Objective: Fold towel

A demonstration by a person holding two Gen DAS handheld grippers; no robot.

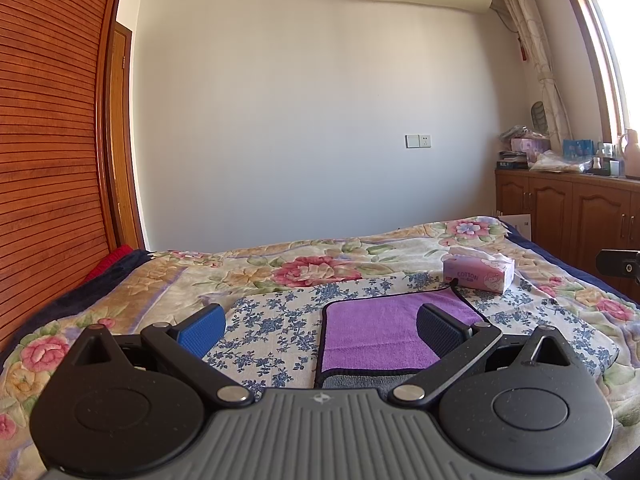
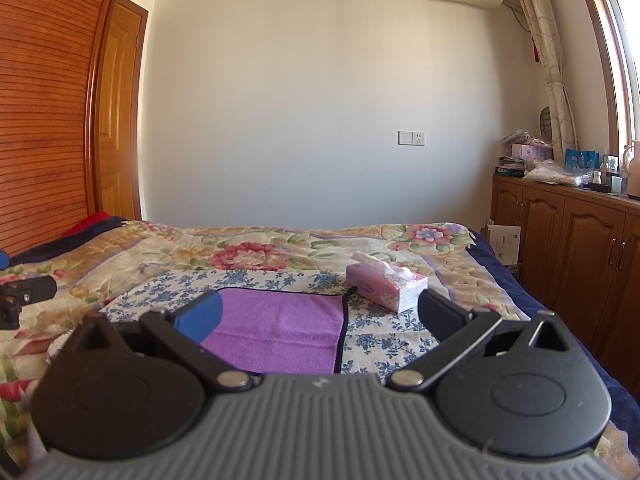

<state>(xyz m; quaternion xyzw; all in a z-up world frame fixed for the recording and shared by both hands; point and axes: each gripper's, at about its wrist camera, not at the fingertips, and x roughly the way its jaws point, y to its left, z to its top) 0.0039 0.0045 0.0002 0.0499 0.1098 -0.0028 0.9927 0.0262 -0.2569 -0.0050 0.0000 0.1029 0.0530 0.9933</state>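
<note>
So here's where I'm at with the fold: the purple towel (image 1: 384, 336) is lying flat on the blue-flowered cloth (image 1: 272, 320) spread over the bed (image 1: 168, 280), and from what I can see it looks like it's had at least one fold already, since there's a grey layer peeking out under the near edge in the left wrist view. Can't say for sure how many folds that makes though. Both tools are just hanging above the near side of it with nothing in them: the left gripper (image 1: 320, 326) has its jaws spread wide, and the right gripper (image 2: 320, 314) is spread wide too. The towel's left edge sits between the left fingers, its right edge between the right ones. The pink tissue box (image 2: 386, 286) sits just beyond the towel's far right corner, close enough that I'd watch it. I reckon another fold is left, or maybe just tidying.
</note>
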